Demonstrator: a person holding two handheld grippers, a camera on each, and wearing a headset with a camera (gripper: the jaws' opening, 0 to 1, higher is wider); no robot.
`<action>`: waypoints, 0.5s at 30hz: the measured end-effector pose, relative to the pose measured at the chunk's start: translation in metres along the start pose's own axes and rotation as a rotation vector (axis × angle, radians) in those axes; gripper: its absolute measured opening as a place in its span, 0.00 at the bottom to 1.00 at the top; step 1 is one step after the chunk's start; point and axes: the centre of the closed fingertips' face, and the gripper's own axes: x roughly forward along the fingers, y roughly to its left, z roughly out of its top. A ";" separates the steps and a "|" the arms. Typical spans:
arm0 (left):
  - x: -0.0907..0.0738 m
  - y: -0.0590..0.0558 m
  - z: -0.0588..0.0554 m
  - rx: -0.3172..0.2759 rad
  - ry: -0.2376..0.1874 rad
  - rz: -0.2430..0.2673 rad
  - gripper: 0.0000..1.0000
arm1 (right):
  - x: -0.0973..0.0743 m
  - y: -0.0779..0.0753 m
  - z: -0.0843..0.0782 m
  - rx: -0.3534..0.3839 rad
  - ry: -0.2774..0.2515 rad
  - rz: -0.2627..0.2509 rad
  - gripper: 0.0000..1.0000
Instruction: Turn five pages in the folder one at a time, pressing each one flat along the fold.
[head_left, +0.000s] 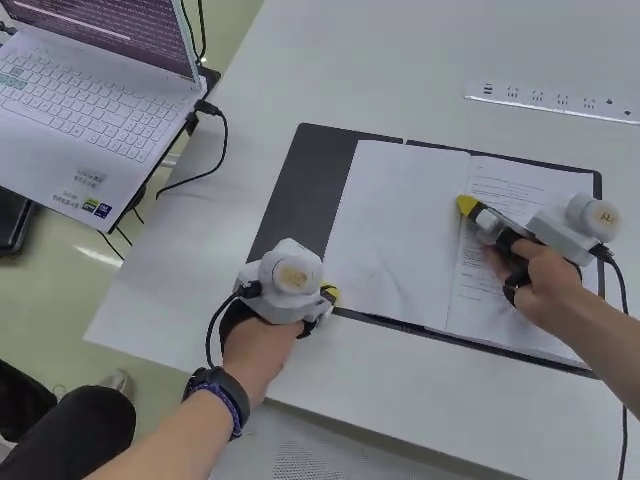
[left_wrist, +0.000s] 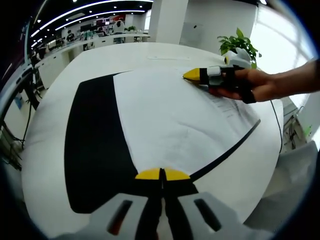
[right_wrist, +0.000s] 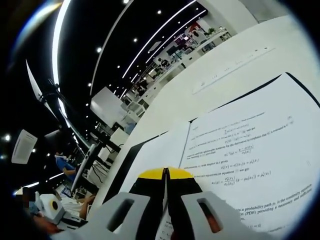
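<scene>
The black folder lies open on the white table. A blank turned page covers its left half and a printed page lies on the right. My right gripper is shut, with its yellow tips down on the fold between the two pages. My left gripper is shut at the near edge of the blank page, its tips resting where the paper meets the black cover. From the left gripper view the right gripper shows across the page, held by a hand.
An open laptop sits at the far left with cables trailing beside the table. A white power strip lies at the back right. The table's near edge runs just below the folder.
</scene>
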 end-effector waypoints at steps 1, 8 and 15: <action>0.000 0.000 0.000 -0.001 -0.006 -0.001 0.00 | 0.001 -0.001 0.002 0.008 -0.009 0.001 0.00; 0.000 -0.001 0.000 0.008 -0.007 -0.009 0.00 | 0.005 -0.003 0.009 -0.014 -0.038 -0.024 0.00; 0.000 -0.001 0.000 0.009 -0.007 -0.012 0.00 | 0.013 -0.012 0.020 0.003 -0.087 -0.042 0.00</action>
